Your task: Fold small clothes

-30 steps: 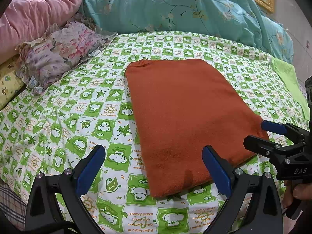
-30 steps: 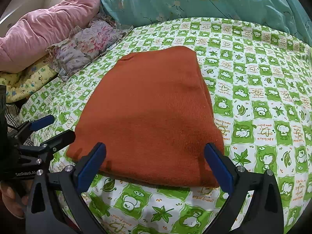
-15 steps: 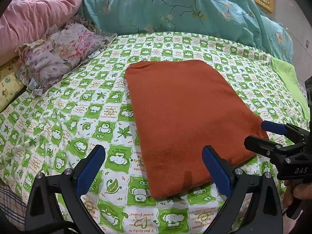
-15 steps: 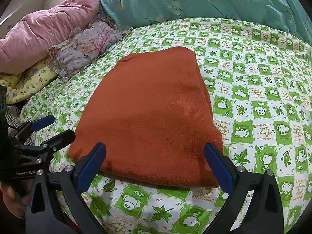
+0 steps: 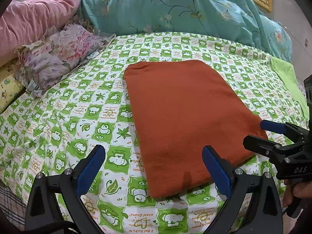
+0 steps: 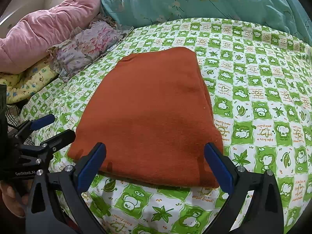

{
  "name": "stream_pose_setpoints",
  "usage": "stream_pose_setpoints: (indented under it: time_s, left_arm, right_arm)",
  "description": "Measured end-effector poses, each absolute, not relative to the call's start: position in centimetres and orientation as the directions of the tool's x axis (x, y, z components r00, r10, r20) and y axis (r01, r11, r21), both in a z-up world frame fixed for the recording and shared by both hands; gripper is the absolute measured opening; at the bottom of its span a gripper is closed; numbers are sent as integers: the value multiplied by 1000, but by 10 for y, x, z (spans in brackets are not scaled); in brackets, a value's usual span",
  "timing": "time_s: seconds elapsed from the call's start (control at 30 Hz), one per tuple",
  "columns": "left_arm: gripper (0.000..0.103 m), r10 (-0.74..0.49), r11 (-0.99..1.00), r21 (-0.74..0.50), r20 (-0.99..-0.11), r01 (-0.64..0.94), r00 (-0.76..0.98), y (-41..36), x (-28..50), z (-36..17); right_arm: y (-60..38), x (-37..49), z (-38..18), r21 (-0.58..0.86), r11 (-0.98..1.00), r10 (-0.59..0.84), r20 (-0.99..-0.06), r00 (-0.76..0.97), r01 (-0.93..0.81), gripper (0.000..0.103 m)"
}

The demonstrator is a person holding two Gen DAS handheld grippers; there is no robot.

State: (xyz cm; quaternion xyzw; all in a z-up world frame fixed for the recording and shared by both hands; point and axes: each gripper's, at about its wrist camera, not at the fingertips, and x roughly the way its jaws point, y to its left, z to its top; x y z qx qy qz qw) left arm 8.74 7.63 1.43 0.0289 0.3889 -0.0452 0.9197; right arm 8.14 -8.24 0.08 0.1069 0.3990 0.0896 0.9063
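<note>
A rust-orange garment lies flat, folded into a rectangle, on the green and white patterned bedsheet; it also shows in the right wrist view. My left gripper is open and empty, hovering just before the garment's near left corner. My right gripper is open and empty, just before the garment's near edge. Each gripper shows in the other's view, the right one at the garment's near right corner and the left one by its near left corner.
A teal floral duvet lies across the back of the bed. A pink quilt and a floral ruffled pillow are at the left. A light green cloth lies at the far right edge.
Both grippers have stayed nearly still and open. The garment has not moved.
</note>
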Motion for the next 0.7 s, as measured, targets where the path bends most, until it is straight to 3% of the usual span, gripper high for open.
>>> stream_pose_setpoints:
  time_s: [0.7]
  left_arm:
    - [100, -75, 993, 7, -716, 115, 694, 77, 93, 16]
  right_arm:
    - [-86, 85, 2, 272, 959, 253, -700, 667, -78, 100]
